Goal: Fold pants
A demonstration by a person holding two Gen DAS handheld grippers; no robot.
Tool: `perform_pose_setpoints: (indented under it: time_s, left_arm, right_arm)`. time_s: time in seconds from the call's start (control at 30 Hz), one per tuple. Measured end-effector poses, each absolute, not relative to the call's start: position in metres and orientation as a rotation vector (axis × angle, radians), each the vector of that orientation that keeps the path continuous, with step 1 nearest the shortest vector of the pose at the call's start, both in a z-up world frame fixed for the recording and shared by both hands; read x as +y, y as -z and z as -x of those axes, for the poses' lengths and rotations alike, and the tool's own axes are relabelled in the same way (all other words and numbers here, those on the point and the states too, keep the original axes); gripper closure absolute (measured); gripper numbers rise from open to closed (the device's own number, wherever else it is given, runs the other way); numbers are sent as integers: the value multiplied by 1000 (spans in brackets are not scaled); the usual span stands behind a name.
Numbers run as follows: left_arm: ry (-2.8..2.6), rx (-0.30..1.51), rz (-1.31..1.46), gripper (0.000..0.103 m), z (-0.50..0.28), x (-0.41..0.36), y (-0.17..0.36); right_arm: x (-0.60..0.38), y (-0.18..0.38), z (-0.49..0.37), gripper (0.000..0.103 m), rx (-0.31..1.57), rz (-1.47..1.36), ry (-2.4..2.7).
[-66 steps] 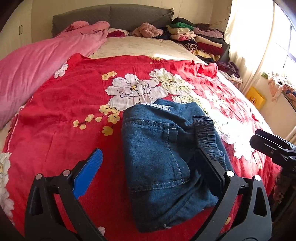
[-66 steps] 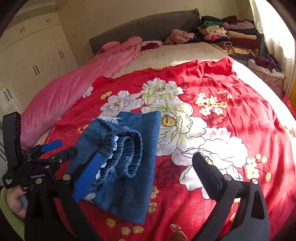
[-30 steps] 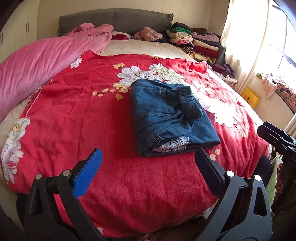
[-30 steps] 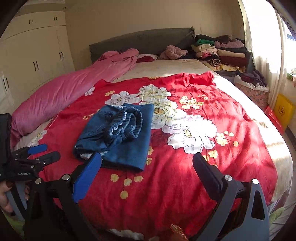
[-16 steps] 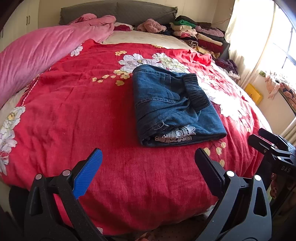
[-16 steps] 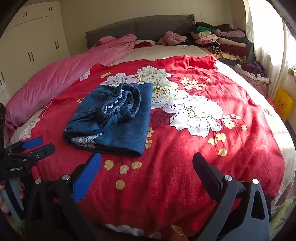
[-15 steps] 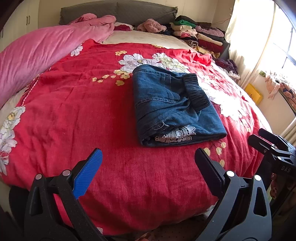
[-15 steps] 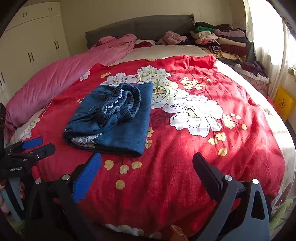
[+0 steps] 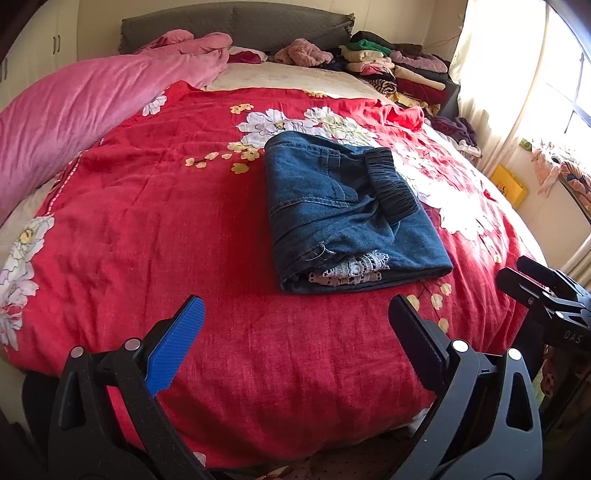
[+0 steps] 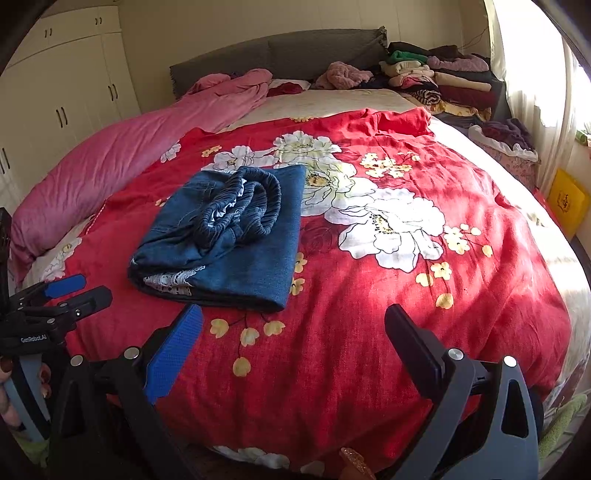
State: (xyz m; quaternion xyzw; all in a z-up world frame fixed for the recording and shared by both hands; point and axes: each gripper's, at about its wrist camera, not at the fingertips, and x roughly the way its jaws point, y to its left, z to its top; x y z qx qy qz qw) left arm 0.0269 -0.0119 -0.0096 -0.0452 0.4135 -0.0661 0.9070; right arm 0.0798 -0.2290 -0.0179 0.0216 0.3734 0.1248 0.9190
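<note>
The blue denim pants (image 9: 343, 210) lie folded into a compact rectangle on the red flowered bedspread (image 9: 166, 221), elastic waistband on top, white lace trim at the near edge. They also show in the right wrist view (image 10: 229, 236). My left gripper (image 9: 295, 314) is open and empty, held back near the bed's front edge, short of the pants. My right gripper (image 10: 295, 325) is open and empty, also back from the pants, to their right. Each gripper shows at the edge of the other's view.
A pink duvet (image 9: 74, 107) lies along the left side. Stacked folded clothes (image 9: 399, 74) sit at the back right by the grey headboard (image 9: 236, 26). White wardrobes (image 10: 55, 96) stand left. A yellow box (image 10: 565, 199) sits on the floor at right.
Both grippers have pulled back from the folded pants toward the foot of the bed, then held almost still. The pants lie where they were left.
</note>
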Motion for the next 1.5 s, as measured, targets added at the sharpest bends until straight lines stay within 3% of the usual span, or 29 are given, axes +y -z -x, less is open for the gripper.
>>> perform_pose_setpoints:
  time_s: [1.5]
  left_arm:
    - [147, 852, 93, 9, -26, -13, 6]
  right_arm:
    - [-231, 14, -76, 5, 760, -60, -248]
